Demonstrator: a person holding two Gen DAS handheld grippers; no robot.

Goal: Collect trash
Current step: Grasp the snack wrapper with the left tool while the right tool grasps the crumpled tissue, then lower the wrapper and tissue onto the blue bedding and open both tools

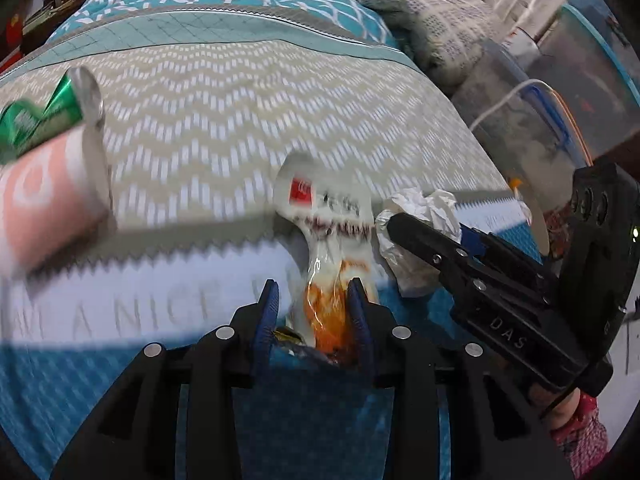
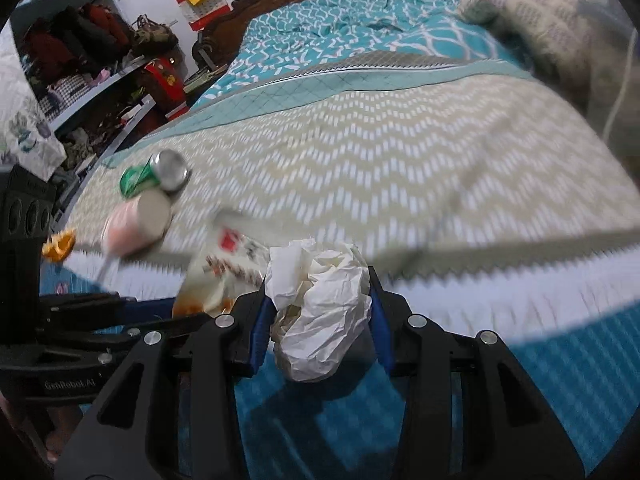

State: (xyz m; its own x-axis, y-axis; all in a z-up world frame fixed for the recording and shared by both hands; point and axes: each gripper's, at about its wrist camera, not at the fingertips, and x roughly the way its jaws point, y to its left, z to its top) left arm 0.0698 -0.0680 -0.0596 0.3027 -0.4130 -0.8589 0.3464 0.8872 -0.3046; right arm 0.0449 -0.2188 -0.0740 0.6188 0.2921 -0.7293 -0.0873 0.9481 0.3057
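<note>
My left gripper [image 1: 314, 294] is shut on a clear plastic wrapper [image 1: 326, 216] with a red label and orange residue, held over the bed. My right gripper [image 2: 320, 286] is shut on a crumpled white paper wad [image 2: 320, 304]. The wad [image 1: 420, 208] and the right gripper [image 1: 472, 264] also show in the left wrist view, just right of the wrapper. The wrapper [image 2: 224, 268] shows left of the wad in the right wrist view. A crushed green can [image 1: 60, 108] and a pink can [image 1: 52, 200] lie on the bedspread at left; both cans [image 2: 160, 172] [image 2: 136, 224] show in the right wrist view.
The bed [image 2: 360, 148] has a beige chevron and teal cover. A knitted blanket [image 1: 436, 28] lies at the far right. A clear plastic bin [image 1: 560, 92] with a white cable stands right of the bed. Cluttered shelves [image 2: 80, 80] stand left.
</note>
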